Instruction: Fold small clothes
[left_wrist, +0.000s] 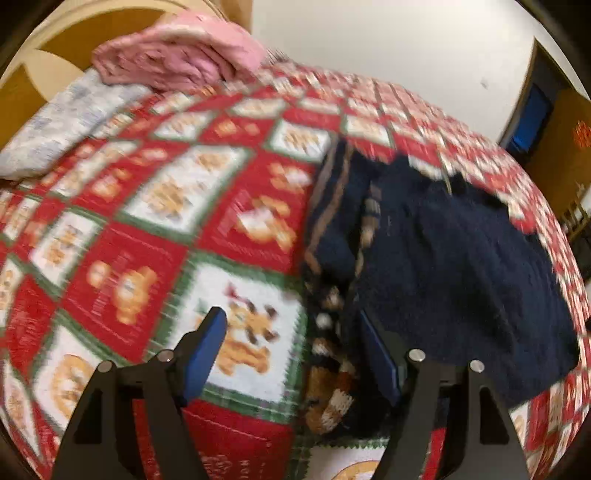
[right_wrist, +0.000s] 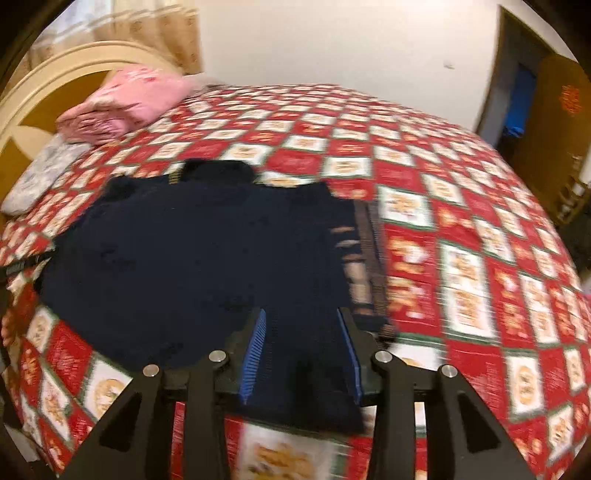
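Note:
A navy knitted sweater (right_wrist: 203, 240) lies spread on the red, white and green bear-patterned bedspread (right_wrist: 461, 221). Its striped brown-and-white trim runs along its right side. My right gripper (right_wrist: 303, 325) hovers over the garment's near right corner. Its blue pads stand apart with dark cloth lying loose in the gap, so it is open. In the left wrist view the sweater (left_wrist: 461, 240) fills the right half. Its patterned edge lies between the wide-open fingers of my left gripper (left_wrist: 295, 336), which grips nothing. Both views are blurred.
A folded pink blanket (right_wrist: 125, 99) and a pale grey pillow (right_wrist: 40, 173) rest at the head of the bed by the cream headboard (right_wrist: 55, 62). Behind is a white wall. A wooden door (right_wrist: 554, 110) stands at the right, past the bed's edge.

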